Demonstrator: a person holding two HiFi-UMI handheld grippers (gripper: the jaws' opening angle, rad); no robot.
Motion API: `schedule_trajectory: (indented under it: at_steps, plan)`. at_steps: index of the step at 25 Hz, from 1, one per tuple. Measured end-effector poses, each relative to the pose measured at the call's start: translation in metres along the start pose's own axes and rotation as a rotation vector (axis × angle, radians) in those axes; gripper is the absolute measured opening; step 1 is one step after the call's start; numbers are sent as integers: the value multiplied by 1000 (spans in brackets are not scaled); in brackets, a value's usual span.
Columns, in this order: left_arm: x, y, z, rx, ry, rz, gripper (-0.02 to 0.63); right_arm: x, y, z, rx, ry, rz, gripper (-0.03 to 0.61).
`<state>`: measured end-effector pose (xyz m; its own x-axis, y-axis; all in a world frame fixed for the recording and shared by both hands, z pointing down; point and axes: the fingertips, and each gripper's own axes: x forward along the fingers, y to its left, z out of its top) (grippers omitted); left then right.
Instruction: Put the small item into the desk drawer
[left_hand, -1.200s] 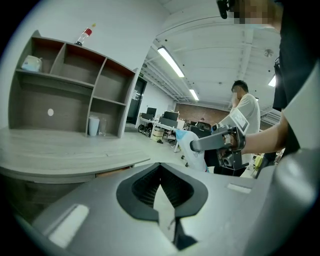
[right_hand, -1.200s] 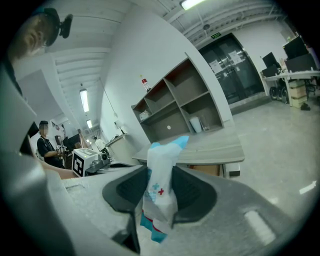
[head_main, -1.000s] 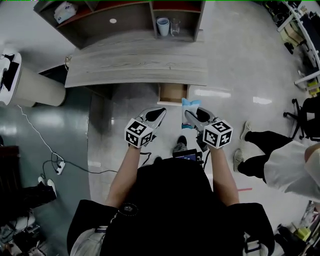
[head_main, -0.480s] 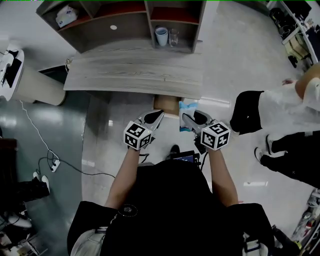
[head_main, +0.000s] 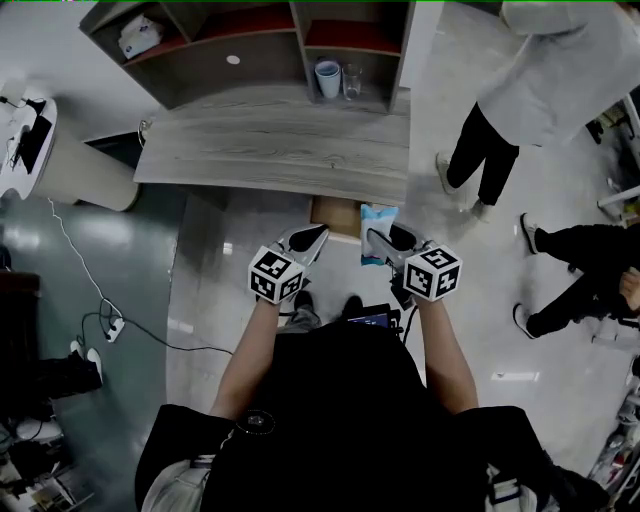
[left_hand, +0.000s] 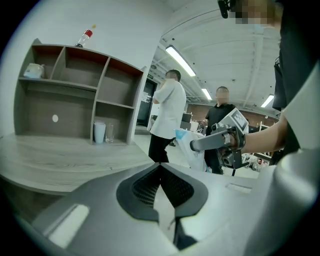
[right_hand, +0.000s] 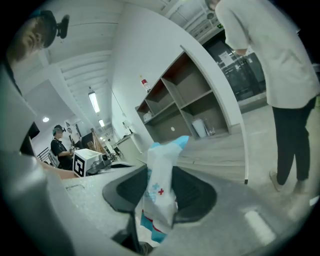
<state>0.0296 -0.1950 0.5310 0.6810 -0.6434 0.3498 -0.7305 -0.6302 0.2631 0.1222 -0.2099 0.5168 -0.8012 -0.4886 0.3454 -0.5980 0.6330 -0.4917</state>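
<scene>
The right tongs (head_main: 381, 240) pinch a small white-and-blue packet (right_hand: 159, 192) by its lower half. Its top stands free above the jaws, so it can be let go cleanly once it is over the opening. The left tongs (left_hand: 160, 167) are pressed together with nothing between them. They are held level beside the right ones, apparently just waiting, since the drawer (head_main: 335, 218) already stands pulled out from under the near edge of the bench (head_main: 270, 150).

In the head view the packet sits at the drawer's right edge. It may be just over that edge or just to the right of it; from this steep angle I cannot say which. The bench top itself is bare. On the shelf unit (head_main: 250, 40) at its far side stand a cup (head_main: 327, 78) and a glass (head_main: 351, 80), clear of the work.

A second ago both tongs were a little short of the drawer's near edge, with the packet to its right. Now both have come forward towards the bench, and their tips reach the drawer front. The grip on the packet is unchanged. A bystander in white (head_main: 560, 50), earlier at the near right, has walked round to the far right.
</scene>
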Motion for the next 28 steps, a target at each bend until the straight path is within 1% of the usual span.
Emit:
schedule_trajectory:
  at_steps: [5,9,19,28]
  plan:
    - [-2,10,4,30,16,-13,2,6,6,3,6,-16,-18,155]
    - [-6,17,13,50,7,-37,2,11,11,8,7,-28,-43,155]
    - [-18,35,18,65,3,-78,2,30,30,12,6,-47,-76,155]
    - [-22,41,16,65,16,-82,2,35,36,12,17,-52,-80,155]
